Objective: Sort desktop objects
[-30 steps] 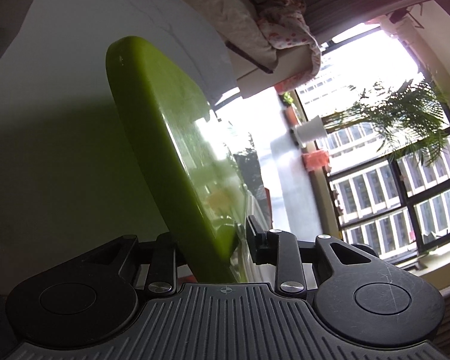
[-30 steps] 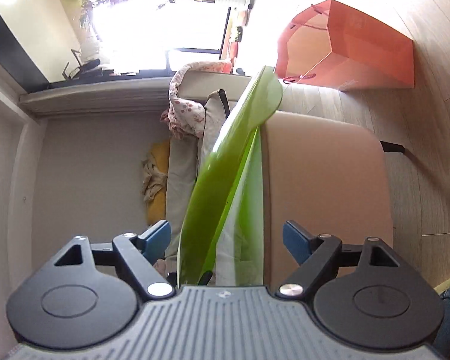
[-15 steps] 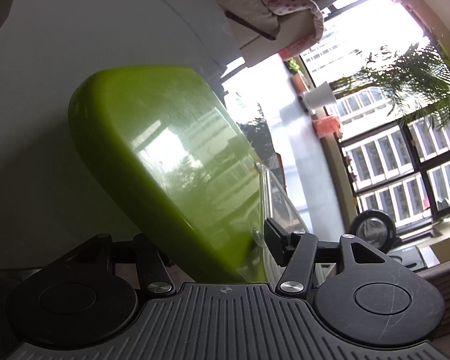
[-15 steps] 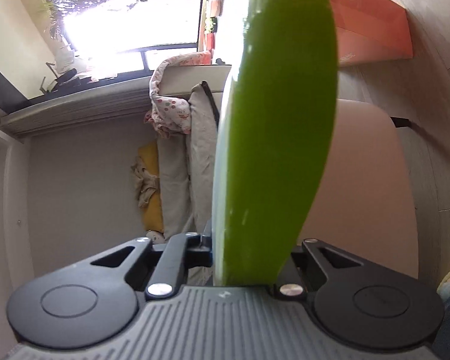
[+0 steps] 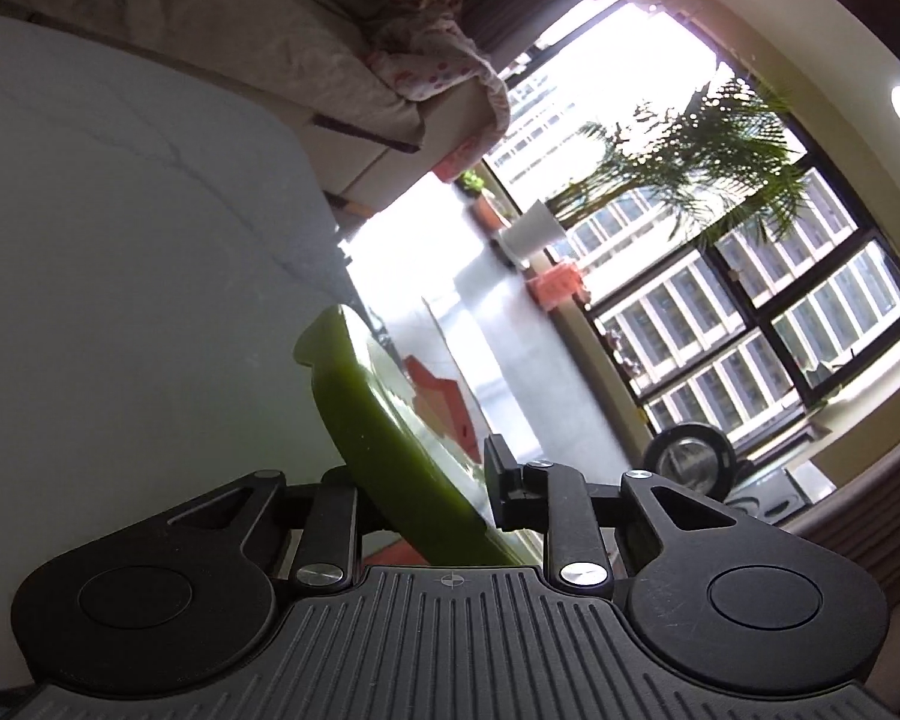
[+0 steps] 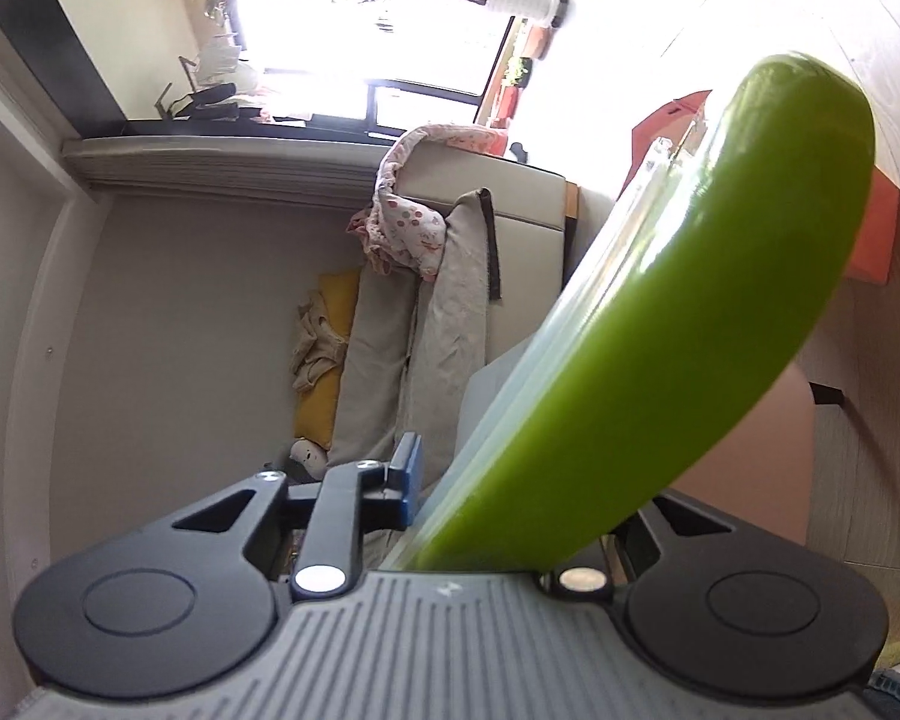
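- the green lid (image 5: 390,438) (a glossy, rounded-corner piece with a clear pane or container edge against one face) is up in the air between both tools, tilted on edge, off the worktop (image 5: 120,210).
- in the left wrist view the left hand-held gripper (image 5: 426,492) is clamped on the lid's near edge; its jaws have just closed in from a wider stand, with the lid between them.
- in the right wrist view the same lid (image 6: 660,348) sweeps up and to the right, its clear layer (image 6: 618,228) on the left face.
- the right hand-held gripper (image 6: 510,492) pinches the lid's lower end; the blue pad (image 6: 411,468) sits against the clear side, the other finger is hidden behind the green. its jaws have just eased a touch wider, yet the lid is gripped.
- beyond lies the pale marbled worktop, then a beige sofa (image 5: 240,42) with a spotted cloth (image 5: 438,54) over its arm.
- an orange paper bag (image 6: 870,228) sits on the wooden floor (image 6: 858,30).
- a large window (image 5: 750,312) and a potted palm (image 5: 708,156) stand at the far side.
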A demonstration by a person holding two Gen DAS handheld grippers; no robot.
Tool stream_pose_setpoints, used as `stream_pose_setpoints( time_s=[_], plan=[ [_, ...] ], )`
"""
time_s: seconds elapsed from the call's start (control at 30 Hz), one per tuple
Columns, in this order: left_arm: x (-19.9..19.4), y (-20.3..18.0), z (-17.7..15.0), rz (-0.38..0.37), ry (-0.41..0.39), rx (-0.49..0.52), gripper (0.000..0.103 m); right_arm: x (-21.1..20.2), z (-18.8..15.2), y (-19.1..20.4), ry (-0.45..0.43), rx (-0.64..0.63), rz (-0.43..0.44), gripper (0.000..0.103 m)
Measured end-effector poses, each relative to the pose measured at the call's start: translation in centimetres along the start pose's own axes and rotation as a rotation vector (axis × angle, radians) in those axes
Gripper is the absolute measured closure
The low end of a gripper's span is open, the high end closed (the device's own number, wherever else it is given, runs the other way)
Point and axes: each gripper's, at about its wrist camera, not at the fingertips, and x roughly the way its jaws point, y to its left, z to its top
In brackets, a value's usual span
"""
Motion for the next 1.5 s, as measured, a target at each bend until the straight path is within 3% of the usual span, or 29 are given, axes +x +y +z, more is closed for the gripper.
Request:
stream_pose_setpoints(
  time_s=[0.17,0.33,0.5,0.67,0.83,1.0,1.1,1.17,1.27,1.4,1.5],
  plan=[
    [-6.8,-1.6,2.8,-0.090,-0.110,0.057,0.079,1.1,-0.7,5.8,0.038,-0.139,0.117,0.075],
    [-16.3,0.0,5.3,-0.109,-0.253,0.065,0.076,1.9,-3.5,13.8,0.167,-0.290,0.249,0.075],
    [-27.5,4.4,4.6,0.005,-0.424,0.051,0.070,7.2,-10.5,19.3,0.382,-0.389,0.362,0.074],
    [-35.7,9.7,1.7,0.165,-0.549,-0.039,0.069,12.6,-19.5,20.9,0.611,-0.416,0.414,0.074],
    [-38.5,14.2,-0.4,0.257,-0.592,-0.138,0.070,16.5,-26.4,19.5,0.765,-0.408,0.355,0.073],
    [-39.3,18.0,-2.1,0.239,-0.548,-0.243,0.068,16.4,-29.9,18.2,0.818,-0.387,0.291,0.074],
    [-40.3,20.5,-3.7,0.157,-0.510,-0.301,0.059,16.0,-30.0,17.8,0.825,-0.366,0.276,0.078],
    [-41.4,21.7,-4.6,0.117,-0.512,-0.329,0.036,15.3,-30.8,17.3,0.834,-0.336,0.260,0.080],
    [-44.0,23.8,-5.6,0.112,-0.571,-0.389,0.023,15.6,-30.1,17.1,0.829,-0.318,0.235,0.080],
    [-45.8,27.3,-4.8,0.072,-0.598,-0.534,0.018,14.8,-30.0,17.3,0.797,-0.335,0.240,0.079],
    [-44.1,27.7,-1.5,0.134,-0.524,-0.502,0.015,14.5,-29.9,17.3,0.795,-0.333,0.238,0.078]
  ],
)
